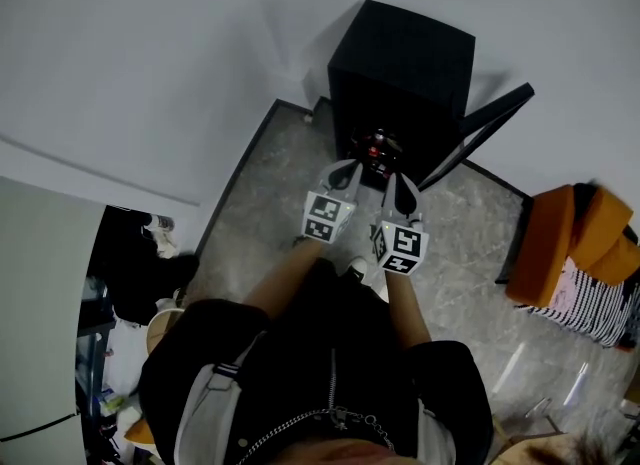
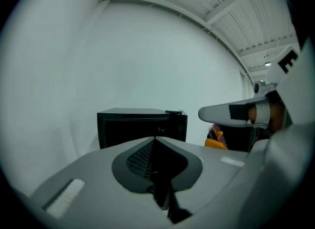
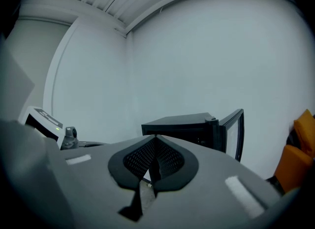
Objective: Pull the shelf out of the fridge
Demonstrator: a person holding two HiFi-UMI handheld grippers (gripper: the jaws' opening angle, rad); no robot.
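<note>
The left claw point(image 1: 347, 173) and right claw point(image 1: 400, 188), side by side, both closed and empty, point almost level at the small black cube-shaped fridge point(image 1: 400, 63). It stands straight ahead on the grey stone floor point(image 1: 470, 253) against the white wall point(image 1: 150, 53), door point(image 1: 480, 128) open, about equally near to each. The shelf in its dark opening can't be made out.

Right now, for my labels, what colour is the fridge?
Black; the fridge shows best in the head view.

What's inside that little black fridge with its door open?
From above, the fridge shows only something small and red at its open front. The rest is dark and covered by its top, so what lies deeper in cannot be seen.
</note>
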